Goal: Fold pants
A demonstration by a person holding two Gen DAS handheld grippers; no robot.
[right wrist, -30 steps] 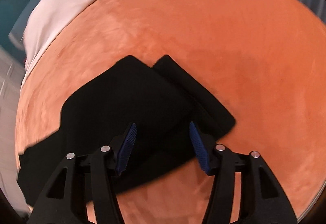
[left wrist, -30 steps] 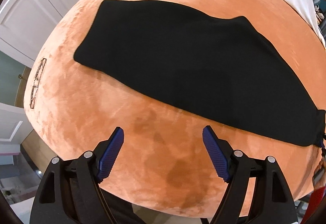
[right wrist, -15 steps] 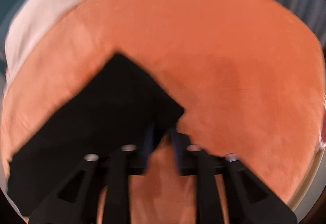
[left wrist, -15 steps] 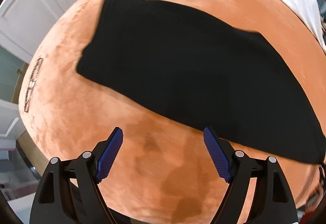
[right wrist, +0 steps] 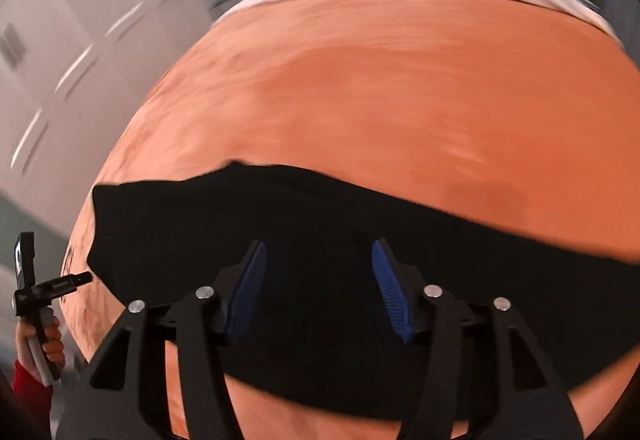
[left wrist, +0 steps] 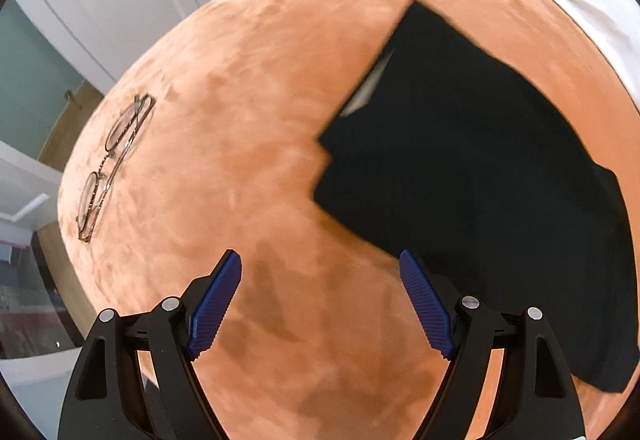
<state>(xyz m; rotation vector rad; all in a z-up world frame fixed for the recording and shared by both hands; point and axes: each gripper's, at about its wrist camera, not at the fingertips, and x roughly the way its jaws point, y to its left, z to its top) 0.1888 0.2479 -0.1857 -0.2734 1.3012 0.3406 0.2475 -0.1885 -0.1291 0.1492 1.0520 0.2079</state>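
Black pants (left wrist: pixel 492 175) lie folded over, approx. halved, mid-blanket (left wrist: pixel 240 119) toward its white-sheet edge; left gripper (left wrist: pixel 320 300) wide open, empty; right gripper (right wrist: pixel 318 288) jaws just opening, gripping nothing, over cloth; prob. another fold left.

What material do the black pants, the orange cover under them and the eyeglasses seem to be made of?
Black pants: soft matte fabric, probably knit; it lies limp and flat.
Orange cover: plush, velvety cloth; its nap shows lighter and darker patches.
Eyeglasses: thin frame, likely metal, with clear lenses.
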